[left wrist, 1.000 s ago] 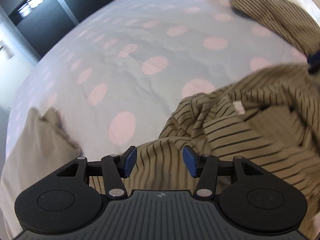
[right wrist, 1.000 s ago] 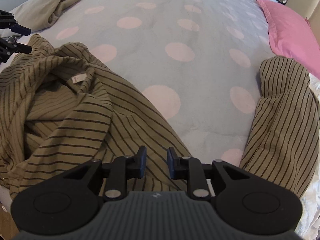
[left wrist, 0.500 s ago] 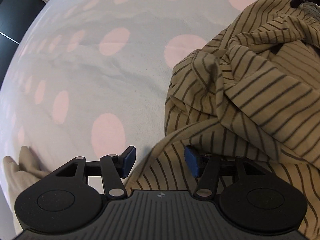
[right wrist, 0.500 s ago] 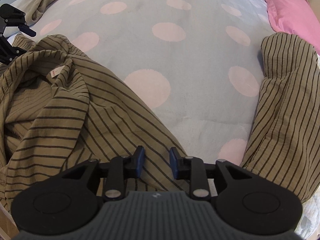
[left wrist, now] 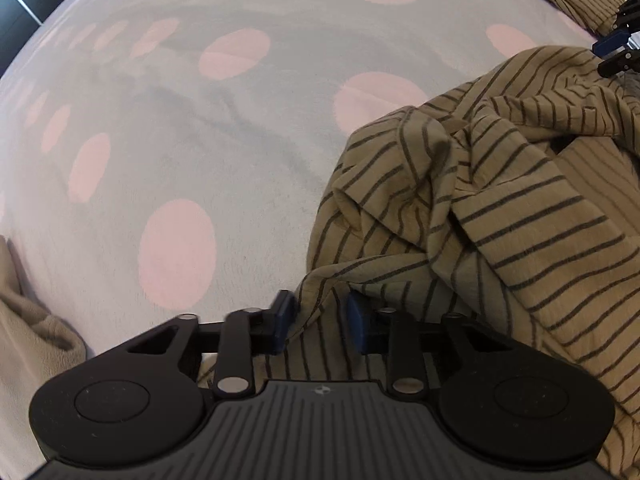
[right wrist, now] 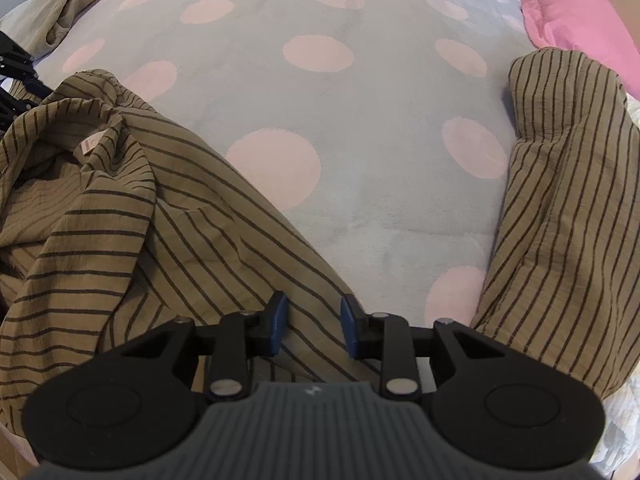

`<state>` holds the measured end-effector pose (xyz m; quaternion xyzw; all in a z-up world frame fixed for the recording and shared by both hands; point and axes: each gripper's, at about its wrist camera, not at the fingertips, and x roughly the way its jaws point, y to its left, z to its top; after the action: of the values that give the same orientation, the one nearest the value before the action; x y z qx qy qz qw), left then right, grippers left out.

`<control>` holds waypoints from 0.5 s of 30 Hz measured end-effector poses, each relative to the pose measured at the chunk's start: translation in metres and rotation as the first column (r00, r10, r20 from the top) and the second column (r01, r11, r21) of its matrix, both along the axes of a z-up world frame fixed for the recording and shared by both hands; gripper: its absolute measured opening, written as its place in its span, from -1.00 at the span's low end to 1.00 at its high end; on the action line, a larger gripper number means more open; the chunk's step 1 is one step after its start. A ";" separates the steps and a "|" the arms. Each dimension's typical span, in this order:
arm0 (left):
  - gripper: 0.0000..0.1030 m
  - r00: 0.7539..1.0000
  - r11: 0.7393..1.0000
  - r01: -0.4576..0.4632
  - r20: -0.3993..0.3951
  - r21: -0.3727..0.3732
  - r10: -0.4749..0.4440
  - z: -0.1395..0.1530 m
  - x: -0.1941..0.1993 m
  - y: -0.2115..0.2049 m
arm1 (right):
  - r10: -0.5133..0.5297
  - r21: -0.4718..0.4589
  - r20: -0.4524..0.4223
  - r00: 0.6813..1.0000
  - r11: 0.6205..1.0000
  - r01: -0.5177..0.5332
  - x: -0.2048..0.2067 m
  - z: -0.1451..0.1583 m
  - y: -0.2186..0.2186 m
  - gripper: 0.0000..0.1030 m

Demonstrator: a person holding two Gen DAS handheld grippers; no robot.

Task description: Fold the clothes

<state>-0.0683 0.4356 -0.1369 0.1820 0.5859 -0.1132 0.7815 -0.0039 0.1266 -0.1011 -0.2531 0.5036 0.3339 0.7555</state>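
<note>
A crumpled olive striped shirt (right wrist: 132, 224) lies bunched along the near edge of the bed, on a grey bedspread (left wrist: 208, 128) with pink dots. One striped sleeve (right wrist: 560, 200) stretches apart from the bulk, toward the bed's right side, where it ends just short of a pink pillow (right wrist: 568, 8) at the far right corner. Between the bunched body and that sleeve, a wide stretch of bare bedspread runs to the far edge.

The left gripper (left wrist: 318, 322) sits at the shirt's left border, its blue pads set at a moderate gap with a hem fold of fabric between them; the pads do not pinch it. The right gripper (right wrist: 310, 326) hovers over the shirt's lower right border, jaws likewise parted and holding nothing.

A beige garment (right wrist: 60, 12) rests at the far left corner of the bed, well apart from the shirt. To the left of the shirt the bedspread is bare up to that garment.
</note>
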 end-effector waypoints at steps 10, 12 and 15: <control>-0.97 0.974 0.984 -0.180 0.138 -0.016 0.181 0.051 -0.048 0.007 | 0.237 0.122 0.084 0.968 0.962 -0.246 -0.023 0.031 -0.017 -0.35; -0.97 0.960 0.976 -0.216 0.177 -0.020 0.216 0.065 -0.062 0.009 | 0.319 0.122 0.103 0.942 0.936 -0.330 -0.031 0.034 -0.016 -0.34; -0.97 0.929 0.958 -0.283 0.236 -0.039 0.284 0.088 -0.086 0.010 | 0.445 0.117 0.099 0.890 0.883 -0.454 -0.039 0.035 -0.015 -0.24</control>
<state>-0.1539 0.4453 -0.0487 0.1062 0.5072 0.0225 0.8549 -0.0427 0.1113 -0.0659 -0.3218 0.3804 0.5247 0.6903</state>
